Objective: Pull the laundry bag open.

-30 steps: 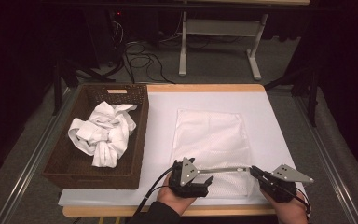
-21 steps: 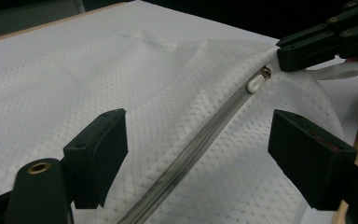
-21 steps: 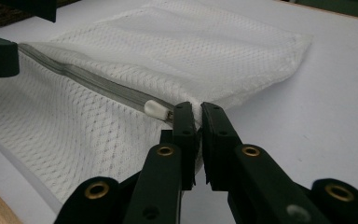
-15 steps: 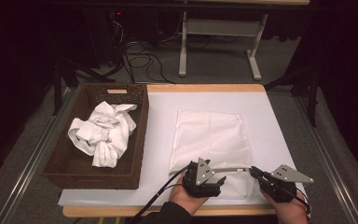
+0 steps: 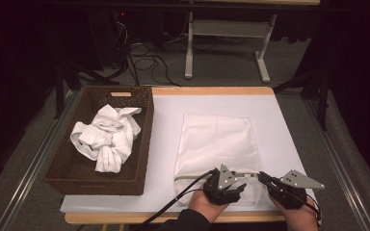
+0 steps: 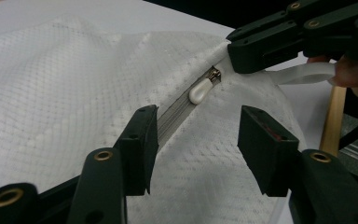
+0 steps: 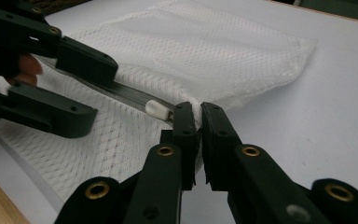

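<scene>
Two sets of tongs are working the near edge of the mesh bag [image 5: 217, 144], so here's how it reads going left to right.

Far left you've got the wicker basket [image 5: 139, 139] with a bundle of white cloth [image 5: 107, 137] in it, well apart from the action. The bag lies flat on the white surface [image 5: 284, 125], its long axis running away from you, and the zipper [image 6: 175, 114] runs along the edge nearest you, left to right.

Your left tongs [image 5: 241, 185] are spread apart, holding nothing. In the left gripper view they straddle the zipper track, and the little white pull tab [image 6: 201, 90] sits just ahead of them, between them and the other tongs. The track runs pretty much straight out from that gap.

Your right tongs [image 5: 261, 176] are closed on the bag's corner, pinching the fabric right at the end of the zipper, just past the tab [image 7: 157, 108].

So I'd say the whole thing hinges on this: the tab lies forward of your left tongs, toward your right hand, and the left is the free one. You'd want to ease forward along the track and close on the tab while the right keeps the corner tight. It's small and slick-looking, so it could slip.
</scene>
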Demonstrator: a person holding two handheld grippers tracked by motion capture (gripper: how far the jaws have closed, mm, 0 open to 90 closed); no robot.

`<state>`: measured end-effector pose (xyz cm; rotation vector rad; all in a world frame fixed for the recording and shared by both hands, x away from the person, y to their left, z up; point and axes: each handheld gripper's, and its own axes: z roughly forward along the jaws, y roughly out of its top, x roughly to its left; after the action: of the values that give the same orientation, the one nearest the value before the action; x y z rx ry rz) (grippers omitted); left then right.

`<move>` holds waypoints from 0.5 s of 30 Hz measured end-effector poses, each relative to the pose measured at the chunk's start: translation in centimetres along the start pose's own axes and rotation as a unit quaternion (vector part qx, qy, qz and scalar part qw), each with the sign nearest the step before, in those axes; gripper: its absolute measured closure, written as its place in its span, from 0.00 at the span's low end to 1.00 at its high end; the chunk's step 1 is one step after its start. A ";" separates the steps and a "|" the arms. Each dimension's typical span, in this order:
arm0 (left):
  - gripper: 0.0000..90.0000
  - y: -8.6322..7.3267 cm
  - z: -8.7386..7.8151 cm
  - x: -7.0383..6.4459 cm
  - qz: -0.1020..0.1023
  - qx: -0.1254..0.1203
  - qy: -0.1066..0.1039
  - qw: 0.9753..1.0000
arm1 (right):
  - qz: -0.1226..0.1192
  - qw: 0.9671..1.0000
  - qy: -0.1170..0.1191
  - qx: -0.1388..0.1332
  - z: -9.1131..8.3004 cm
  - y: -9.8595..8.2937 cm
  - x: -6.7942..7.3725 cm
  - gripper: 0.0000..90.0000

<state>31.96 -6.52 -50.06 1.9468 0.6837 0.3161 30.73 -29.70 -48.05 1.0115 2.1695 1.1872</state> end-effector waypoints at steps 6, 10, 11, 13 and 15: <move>0.58 0.3 1.0 -0.3 0.000 0.004 0.006 1.000 | 0.000 1.000 0.002 -0.003 -0.1 0.0 0.1 0.96; 0.57 0.4 1.4 -0.2 -0.006 0.005 0.006 1.000 | -0.005 1.000 0.004 -0.007 -0.2 0.1 0.2 0.96; 0.57 0.4 1.5 -0.2 -0.009 0.004 0.004 1.000 | -0.004 1.000 0.004 -0.007 -0.2 0.1 0.3 0.96; 0.57 0.5 1.7 -0.1 -0.017 0.001 0.001 1.000 | -0.006 1.000 0.005 -0.010 -0.2 0.1 0.3 0.96; 0.58 0.6 1.8 -0.1 -0.024 -0.004 -0.002 1.000 | -0.009 1.000 0.007 -0.011 -0.2 0.1 0.3 0.96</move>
<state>32.97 -8.06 -50.37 1.9191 0.7246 0.2862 30.42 -29.50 -47.89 0.9749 2.1657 1.2108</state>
